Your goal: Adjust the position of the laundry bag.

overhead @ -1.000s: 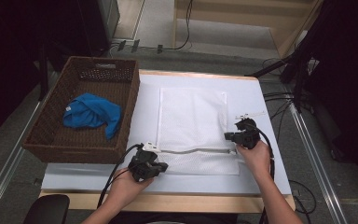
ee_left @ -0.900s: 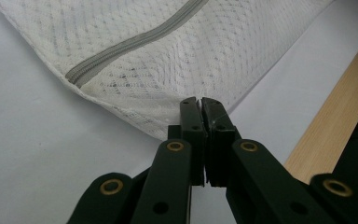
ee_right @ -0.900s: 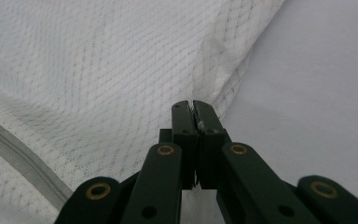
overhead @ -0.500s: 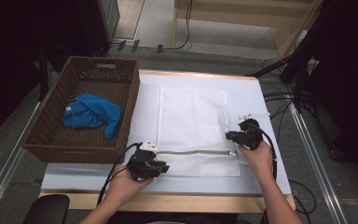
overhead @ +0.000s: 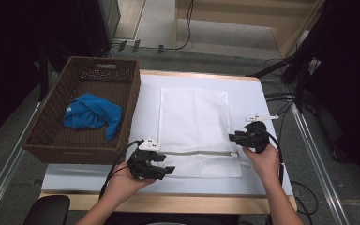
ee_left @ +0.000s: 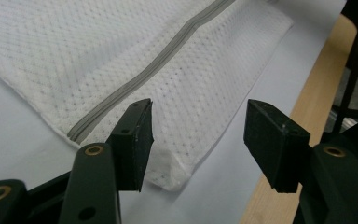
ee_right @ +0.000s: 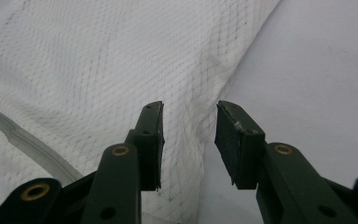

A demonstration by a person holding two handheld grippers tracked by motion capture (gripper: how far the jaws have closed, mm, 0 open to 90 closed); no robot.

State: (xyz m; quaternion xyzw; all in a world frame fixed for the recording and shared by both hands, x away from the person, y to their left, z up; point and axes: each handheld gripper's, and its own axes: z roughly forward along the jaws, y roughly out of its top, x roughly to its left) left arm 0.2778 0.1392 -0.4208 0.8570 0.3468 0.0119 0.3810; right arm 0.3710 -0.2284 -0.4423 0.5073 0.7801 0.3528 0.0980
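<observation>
My left hand-held gripper [ee_left: 196, 140] and right hand-held gripper [ee_right: 189, 140] have just been opening, pinching nothing. The mesh laundry bag [overhead: 194, 126] lies flat on the table [overhead: 262, 93]; I risk snagging its edge on a pad when pulling away.

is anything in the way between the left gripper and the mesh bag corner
Nothing visible. The left gripper has just been opening, and the corner of the white mesh bag lies flat on the table cover right between its open jaws, with no pad touching it.
</observation>
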